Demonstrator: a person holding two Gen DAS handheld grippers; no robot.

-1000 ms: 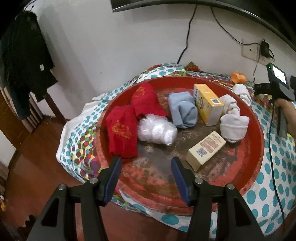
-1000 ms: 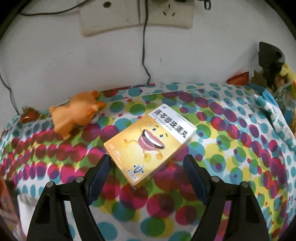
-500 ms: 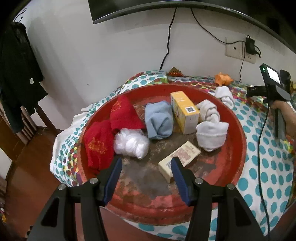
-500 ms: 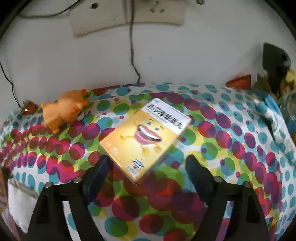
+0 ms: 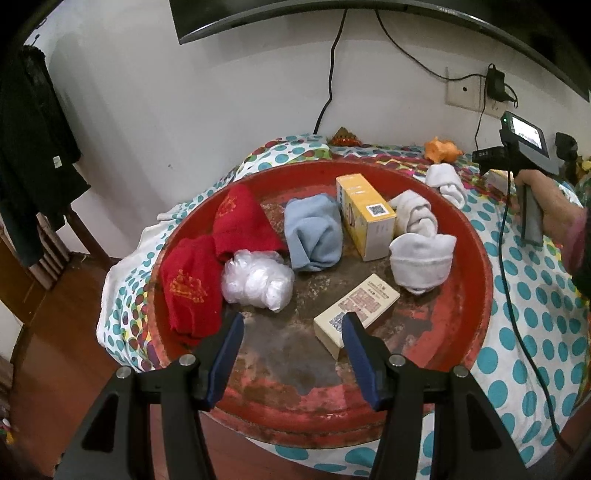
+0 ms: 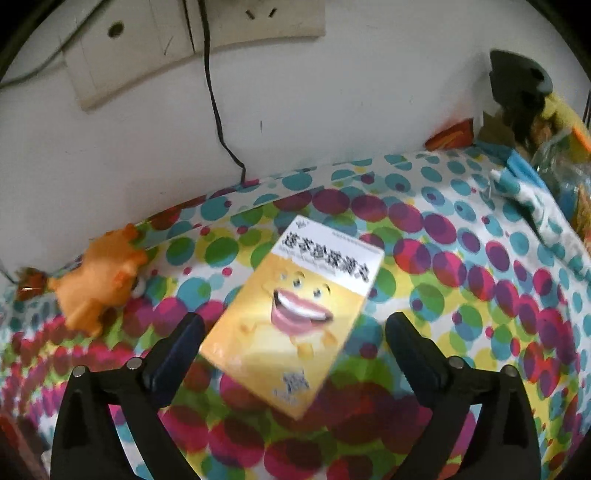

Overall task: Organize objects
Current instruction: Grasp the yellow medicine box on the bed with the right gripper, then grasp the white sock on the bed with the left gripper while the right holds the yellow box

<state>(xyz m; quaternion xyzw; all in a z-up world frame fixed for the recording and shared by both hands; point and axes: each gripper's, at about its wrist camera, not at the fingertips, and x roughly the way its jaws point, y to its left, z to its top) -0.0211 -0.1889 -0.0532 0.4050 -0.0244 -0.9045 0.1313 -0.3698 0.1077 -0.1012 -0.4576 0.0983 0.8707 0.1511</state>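
Worn paint, soft cloth, glossy card.
The red tray (image 5: pixel 476 258) looks scuffed and rusty; socks (image 5: pixel 421 258) are knitted; the yellow box (image 6: pixel 295 314) shines.

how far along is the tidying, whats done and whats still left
Done: rolled socks, red cloths and two boxes sit in the red tray. In hand: nothing; the right gripper, jaws just opened wide, straddles the yellow smiley box on the dotted cloth. Left: that box, a white sock and the orange toy.

Right gripper (image 6: pixel 295 328) over yellow box (image 6: pixel 295 317) on the dotted cloth (image 6: pixel 461 258).
Jaws have just been opening; box lies flat between them, untouched, slightly blurred. Orange toy (image 6: pixel 98 288) left, near wall. Wall socket (image 6: pixel 192 33) above, cable (image 6: pixel 218 107) hanging.
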